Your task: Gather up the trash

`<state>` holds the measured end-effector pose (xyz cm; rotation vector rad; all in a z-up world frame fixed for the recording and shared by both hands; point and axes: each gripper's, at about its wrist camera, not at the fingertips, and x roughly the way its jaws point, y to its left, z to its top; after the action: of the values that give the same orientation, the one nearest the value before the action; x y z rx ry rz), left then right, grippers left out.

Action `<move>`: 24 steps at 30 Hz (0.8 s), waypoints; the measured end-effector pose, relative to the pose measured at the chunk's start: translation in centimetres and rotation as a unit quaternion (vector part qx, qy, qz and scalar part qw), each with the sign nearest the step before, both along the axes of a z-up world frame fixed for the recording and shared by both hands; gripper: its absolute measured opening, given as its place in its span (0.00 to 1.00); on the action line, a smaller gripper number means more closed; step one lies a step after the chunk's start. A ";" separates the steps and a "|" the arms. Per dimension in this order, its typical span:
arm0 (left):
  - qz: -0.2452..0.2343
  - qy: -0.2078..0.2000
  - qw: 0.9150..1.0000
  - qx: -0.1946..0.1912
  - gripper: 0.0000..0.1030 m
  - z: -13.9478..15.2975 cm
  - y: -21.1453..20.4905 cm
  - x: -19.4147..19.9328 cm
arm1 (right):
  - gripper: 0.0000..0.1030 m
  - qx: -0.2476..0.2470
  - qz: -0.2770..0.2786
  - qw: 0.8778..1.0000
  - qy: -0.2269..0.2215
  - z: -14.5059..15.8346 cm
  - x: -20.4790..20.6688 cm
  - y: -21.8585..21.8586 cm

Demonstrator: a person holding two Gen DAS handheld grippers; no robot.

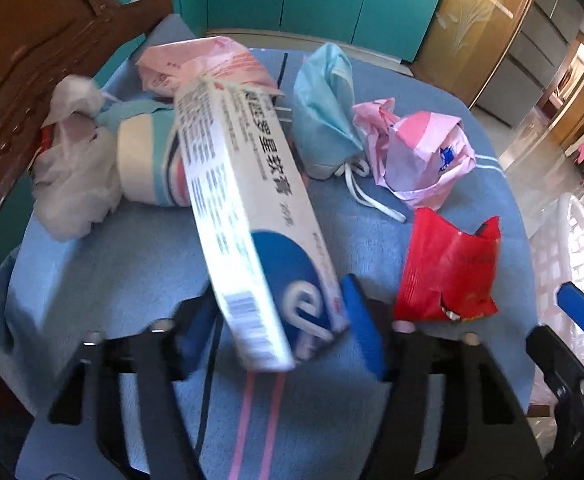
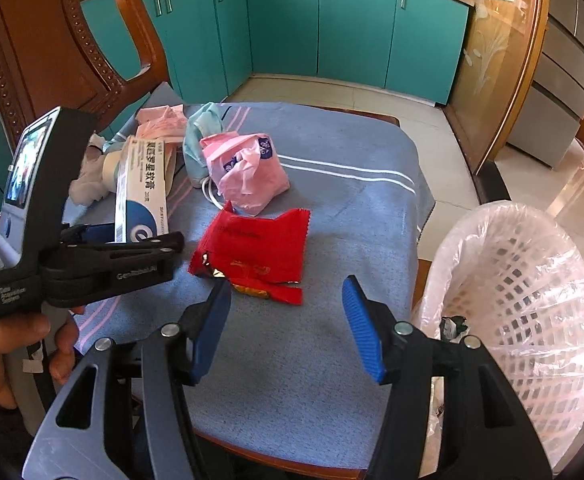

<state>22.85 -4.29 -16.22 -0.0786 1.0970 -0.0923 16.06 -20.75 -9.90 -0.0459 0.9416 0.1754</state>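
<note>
A long white and blue carton [image 1: 251, 200] lies tilted between the fingers of my left gripper [image 1: 279, 296], whose blue pads press on both sides of its near end. In the right wrist view the carton [image 2: 141, 188] leans on the trash pile, with the left gripper [image 2: 135, 236] clamped on it and held by a hand [image 2: 15, 344]. My right gripper [image 2: 287, 284] hovers open over the blue cloth [image 2: 332, 200], nothing between its fingers. A torn red wrapper [image 2: 255, 244] lies just beyond its tips. A pink bag [image 2: 247, 172] and a blue mask [image 2: 195, 140] sit farther back.
A white lattice bin [image 2: 524, 280] lined with clear plastic stands off the table's right edge. Crumpled white tissue [image 1: 75, 176], a striped roll [image 1: 143, 160] and a pink packet [image 1: 199, 64] crowd the back left. A carved wooden chair [image 2: 51, 40] rises behind them. Teal cabinets [image 2: 332, 28] line the far wall.
</note>
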 end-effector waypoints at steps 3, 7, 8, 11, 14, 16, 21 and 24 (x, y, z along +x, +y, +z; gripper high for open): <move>-0.006 -0.002 1.000 -0.009 0.44 0.0 0.6 -0.9 | 0.56 0.002 0.000 1.000 0.001 -0.1 0.1 0.1; -0.020 -0.005 1.000 -0.004 0.25 0.1 1.5 -2.1 | 0.56 0.008 -0.002 1.000 0.005 -0.3 0.4 0.2; -0.023 -0.005 1.000 -0.003 0.25 0.1 1.7 -2.6 | 0.56 0.009 -0.002 1.000 0.005 -0.3 0.4 0.3; -0.028 -0.005 1.000 -0.005 0.25 0.1 2.5 -4.1 | 0.66 0.011 -0.004 1.000 0.007 -0.5 0.9 0.5; -0.031 -0.003 1.000 -0.002 0.25 0.0 3.3 -5.4 | 0.73 0.019 -0.008 1.000 0.006 -0.7 1.8 0.8; -0.035 -0.003 0.999 -0.003 0.25 -0.1 3.7 -6.1 | 0.76 0.023 -0.011 1.000 0.010 -1.0 2.7 1.2; -0.039 -0.002 0.999 -0.007 0.37 -0.2 5.0 -8.4 | 0.79 0.001 -0.010 1.000 0.023 -2.5 4.8 2.9; -0.026 -0.008 1.000 -0.014 0.49 0.1 6.2 -8.9 | 0.79 -0.012 0.001 0.999 0.035 -3.5 5.1 3.9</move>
<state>13.99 1.88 -16.16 -0.0740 1.0828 -0.1556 21.15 -16.87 -13.38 -0.0629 1.0125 0.1695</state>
